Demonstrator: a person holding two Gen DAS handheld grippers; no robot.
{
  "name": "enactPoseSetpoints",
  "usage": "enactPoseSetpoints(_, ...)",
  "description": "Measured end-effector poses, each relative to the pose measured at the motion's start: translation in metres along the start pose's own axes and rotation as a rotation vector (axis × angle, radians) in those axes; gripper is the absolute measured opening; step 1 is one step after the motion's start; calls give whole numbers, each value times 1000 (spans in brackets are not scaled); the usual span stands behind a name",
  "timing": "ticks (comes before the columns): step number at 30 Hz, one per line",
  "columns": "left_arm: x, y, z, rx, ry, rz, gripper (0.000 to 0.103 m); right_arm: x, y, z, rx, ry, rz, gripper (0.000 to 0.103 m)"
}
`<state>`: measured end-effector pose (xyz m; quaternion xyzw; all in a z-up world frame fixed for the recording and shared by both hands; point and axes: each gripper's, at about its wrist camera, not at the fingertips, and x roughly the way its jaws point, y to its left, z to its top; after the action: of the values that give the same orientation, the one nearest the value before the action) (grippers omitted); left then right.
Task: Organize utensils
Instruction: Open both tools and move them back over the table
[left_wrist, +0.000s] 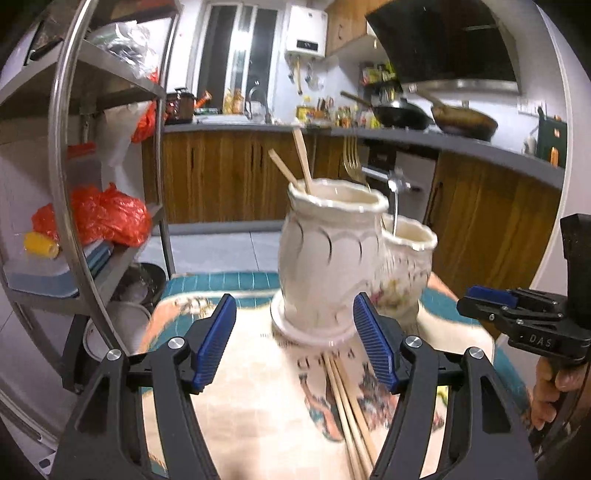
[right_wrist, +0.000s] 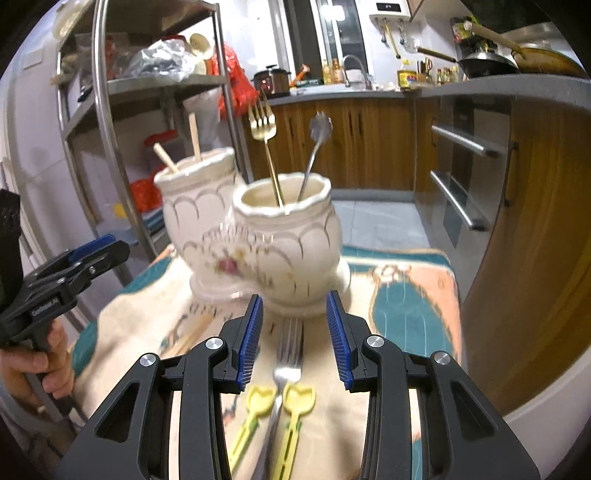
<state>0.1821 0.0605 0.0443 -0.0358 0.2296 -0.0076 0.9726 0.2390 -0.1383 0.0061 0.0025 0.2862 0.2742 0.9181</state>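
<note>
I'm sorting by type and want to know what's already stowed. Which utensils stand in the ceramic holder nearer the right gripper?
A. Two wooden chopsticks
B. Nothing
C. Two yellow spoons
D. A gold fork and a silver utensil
D: in the right wrist view, a gold fork and a silver utensil rise from the nearer holder; the chopsticks stand in the other holder.

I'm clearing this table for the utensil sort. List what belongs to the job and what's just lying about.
Job: wooden chopsticks, silver fork, two yellow spoons, twin ceramic holder, already holding a gold fork.

Lying about: red bags on the shelf rack, woks on the counter.
</note>
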Motion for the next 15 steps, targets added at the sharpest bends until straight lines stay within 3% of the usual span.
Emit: enactPoseSetpoints(15,5,-9,-33,15,132,-36,65,5,5,-42,-22,137,10,37)
